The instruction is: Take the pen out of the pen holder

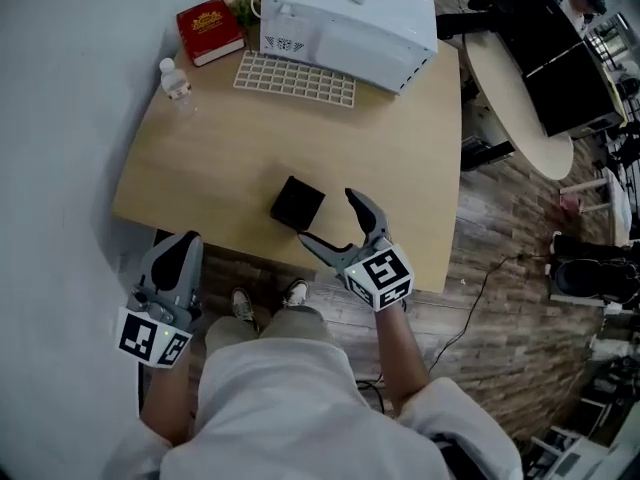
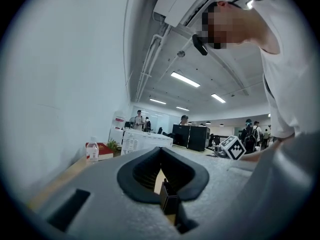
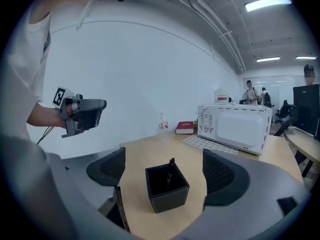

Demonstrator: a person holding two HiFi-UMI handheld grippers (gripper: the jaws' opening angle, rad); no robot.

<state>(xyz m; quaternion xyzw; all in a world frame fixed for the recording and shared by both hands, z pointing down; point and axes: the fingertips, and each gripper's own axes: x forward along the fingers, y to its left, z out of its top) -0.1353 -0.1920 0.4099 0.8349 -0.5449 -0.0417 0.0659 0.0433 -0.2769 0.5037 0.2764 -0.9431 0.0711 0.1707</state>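
The black square pen holder (image 1: 297, 203) stands near the front edge of the wooden table (image 1: 200, 168). In the right gripper view the pen holder (image 3: 166, 186) has a dark pen (image 3: 170, 170) leaning inside it. My right gripper (image 1: 327, 218) is open just short of the holder, one finger on each side of its near corner and touching nothing. My right gripper (image 3: 165, 173) shows its two black pads well apart. My left gripper (image 1: 183, 253) hangs below the table's front left edge, its fingers together and empty. In its own view the left gripper (image 2: 162, 171) has only a thin slit between its pads.
A white microwave (image 1: 345, 23) stands at the back of the table, with a white grid tray (image 1: 295, 76) in front of it. A red book (image 1: 210, 30) and a water bottle (image 1: 176, 80) sit at the back left. A round table (image 1: 520, 98) stands to the right.
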